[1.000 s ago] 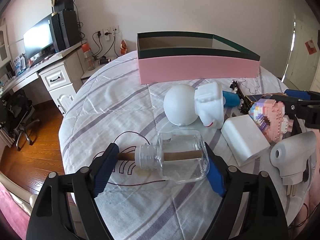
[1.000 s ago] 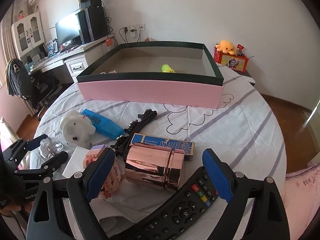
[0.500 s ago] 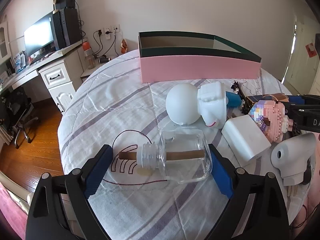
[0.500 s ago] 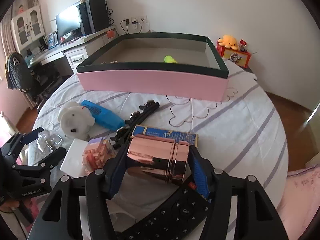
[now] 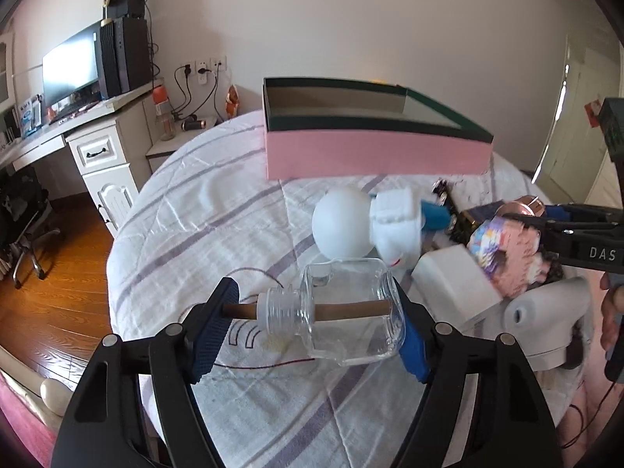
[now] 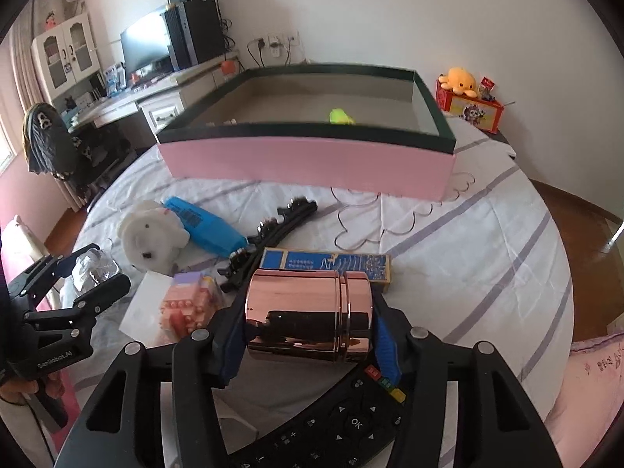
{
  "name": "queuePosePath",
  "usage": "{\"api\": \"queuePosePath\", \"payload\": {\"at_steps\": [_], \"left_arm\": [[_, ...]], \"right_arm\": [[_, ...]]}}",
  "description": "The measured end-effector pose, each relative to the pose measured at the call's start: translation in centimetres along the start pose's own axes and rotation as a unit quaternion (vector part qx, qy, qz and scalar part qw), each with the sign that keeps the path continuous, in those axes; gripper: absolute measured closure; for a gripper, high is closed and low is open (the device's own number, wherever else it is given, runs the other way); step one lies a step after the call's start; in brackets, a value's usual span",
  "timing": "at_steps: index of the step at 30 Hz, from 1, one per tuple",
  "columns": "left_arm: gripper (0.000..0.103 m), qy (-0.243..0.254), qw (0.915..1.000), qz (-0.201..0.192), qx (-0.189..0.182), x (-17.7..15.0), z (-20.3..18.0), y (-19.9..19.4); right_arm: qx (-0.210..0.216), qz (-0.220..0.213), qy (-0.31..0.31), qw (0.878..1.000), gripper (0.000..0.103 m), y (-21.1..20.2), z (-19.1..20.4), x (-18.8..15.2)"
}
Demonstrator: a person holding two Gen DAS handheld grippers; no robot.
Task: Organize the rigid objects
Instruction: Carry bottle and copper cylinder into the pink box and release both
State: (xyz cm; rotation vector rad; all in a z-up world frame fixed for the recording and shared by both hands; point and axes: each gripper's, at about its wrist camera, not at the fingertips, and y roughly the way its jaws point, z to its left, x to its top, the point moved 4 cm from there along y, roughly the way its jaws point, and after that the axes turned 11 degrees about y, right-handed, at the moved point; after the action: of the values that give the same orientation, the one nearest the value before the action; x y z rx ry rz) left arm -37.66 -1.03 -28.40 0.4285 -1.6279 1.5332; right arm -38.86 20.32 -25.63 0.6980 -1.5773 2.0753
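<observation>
Both grasps were being made: the right gripper had just clamped the copper tin, near the remote; the left gripper, jaws closing, pinched the glass bottle lengthwise, stick to base. Next, I judged, each needed lifting to the far pink box. A second earlier both stood wide.

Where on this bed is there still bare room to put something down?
Bare cloth lies left of the glass bottle, and right of the copper tin below the pink box. The box floor is mostly free. Between bottle and tin, toys and boxes crowd together.
</observation>
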Motion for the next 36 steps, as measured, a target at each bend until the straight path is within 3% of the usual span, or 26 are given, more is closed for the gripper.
{"api": "queuePosePath", "payload": {"at_steps": [11,21,29,36], "left_arm": [[0.028,0.015,0.9969,-0.066,0.04,4.2,0.0,-5.7],[0.028,0.045,0.9907,-0.113,0.061,9.2,-1.6,-8.8],[0.028,0.069,0.9904,-0.114,0.037,13.7,-2.0,-6.2],[0.028,0.081,0.993,-0.084,0.019,19.0,-0.8,-0.2]], "right_arm": [[0.046,-0.09,0.007,0.995,0.047,-5.9,0.0,2.5],[0.066,-0.133,-0.01,0.989,0.047,-9.7,0.1,4.9],[0.067,-0.134,-0.025,0.988,0.047,-9.2,-0.9,7.7],[0.056,-0.114,-0.042,0.991,0.047,-5.9,-1.1,12.5]]}}
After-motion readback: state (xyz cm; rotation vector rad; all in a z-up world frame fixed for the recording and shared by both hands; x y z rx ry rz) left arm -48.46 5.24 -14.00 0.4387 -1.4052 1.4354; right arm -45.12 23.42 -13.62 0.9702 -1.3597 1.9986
